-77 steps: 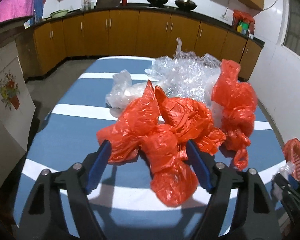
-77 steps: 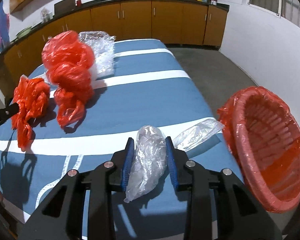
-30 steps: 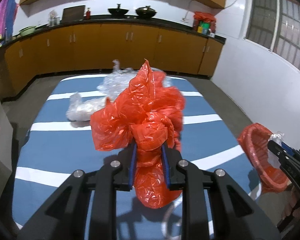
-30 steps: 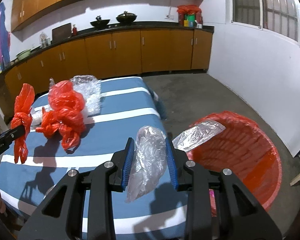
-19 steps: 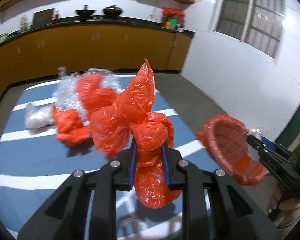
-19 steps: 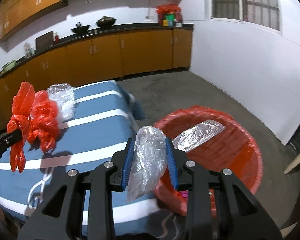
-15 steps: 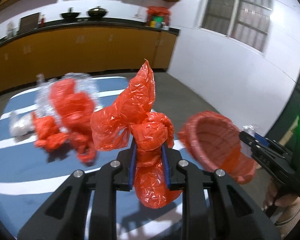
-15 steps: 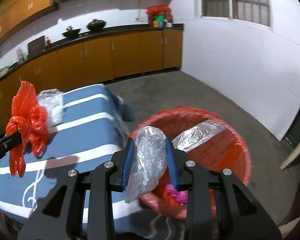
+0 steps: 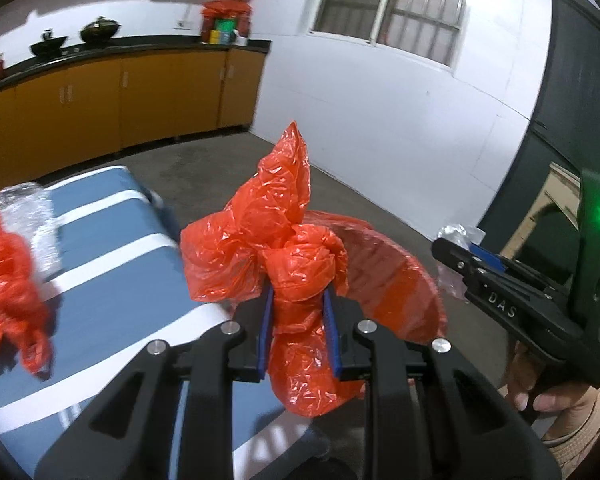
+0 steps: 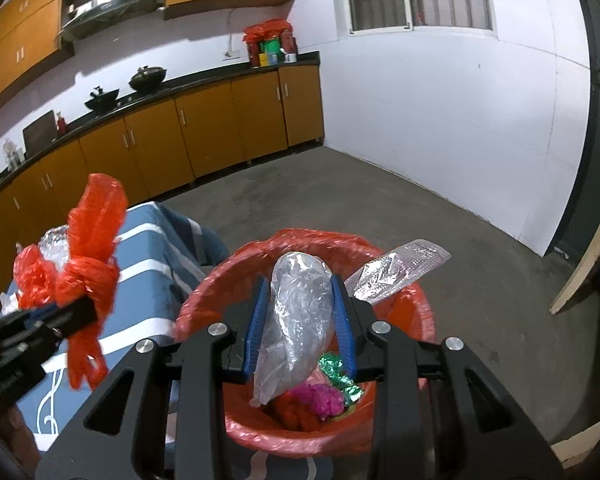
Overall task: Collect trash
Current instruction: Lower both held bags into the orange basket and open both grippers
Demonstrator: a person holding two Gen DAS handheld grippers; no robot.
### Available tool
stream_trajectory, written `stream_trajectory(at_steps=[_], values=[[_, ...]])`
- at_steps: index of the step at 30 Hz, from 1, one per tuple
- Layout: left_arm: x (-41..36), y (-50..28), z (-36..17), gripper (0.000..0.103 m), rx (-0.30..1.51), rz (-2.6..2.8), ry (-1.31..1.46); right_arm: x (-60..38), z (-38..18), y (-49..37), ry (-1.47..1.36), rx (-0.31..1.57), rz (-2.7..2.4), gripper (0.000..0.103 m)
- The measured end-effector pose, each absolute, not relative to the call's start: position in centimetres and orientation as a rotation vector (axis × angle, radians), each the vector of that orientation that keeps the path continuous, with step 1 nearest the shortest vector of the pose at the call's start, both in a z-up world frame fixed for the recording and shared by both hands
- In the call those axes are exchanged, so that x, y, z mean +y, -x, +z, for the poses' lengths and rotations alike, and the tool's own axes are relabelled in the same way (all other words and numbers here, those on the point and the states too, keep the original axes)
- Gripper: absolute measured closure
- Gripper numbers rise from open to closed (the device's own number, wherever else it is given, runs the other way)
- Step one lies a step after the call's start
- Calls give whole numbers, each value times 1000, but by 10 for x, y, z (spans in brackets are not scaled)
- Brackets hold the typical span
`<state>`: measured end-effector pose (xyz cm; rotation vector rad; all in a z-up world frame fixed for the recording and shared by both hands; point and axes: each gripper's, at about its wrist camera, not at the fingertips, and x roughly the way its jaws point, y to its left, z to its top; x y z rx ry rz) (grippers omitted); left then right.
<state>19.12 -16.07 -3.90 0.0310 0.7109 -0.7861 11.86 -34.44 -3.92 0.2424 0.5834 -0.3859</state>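
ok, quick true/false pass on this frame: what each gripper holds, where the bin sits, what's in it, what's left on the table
1. The left gripper is shut on a crumpled red bag. True.
2. The right gripper is open. False: it is shut on a clear plastic bag.
3. The right gripper is over the red-lined bin. True.
4. The bin is bare inside. False: pink, green and red scraps lie in it.
5. Red plastic and clear plastic lie on the striped table. True.

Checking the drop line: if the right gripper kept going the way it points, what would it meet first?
Probably the red-lined trash basket; the right gripper points into its mouth, though depth is unclear.
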Motion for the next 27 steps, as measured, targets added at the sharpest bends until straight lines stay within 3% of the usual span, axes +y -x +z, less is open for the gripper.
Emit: stream_trajectory(at_steps=[16,17,19,22,27], values=[[-221,-213,-70,78,793,-867,-58,-374,-43,-122,-305,563,-398,70],[-223,-214,-70,77,795,-867,-59,-374,-43,-122,-308,561,-396,70],[-226,-215,-73,65,799,-866,-62,-377,-43,-123,-318,558,-389,69],[-227,-217,-76,52,800,-860,-63,-382,-43,-122,-350,550,-376,59],[-223,-218,-82,48,812,-832,-75,-387,-44,-122,-357,548,-386,56]])
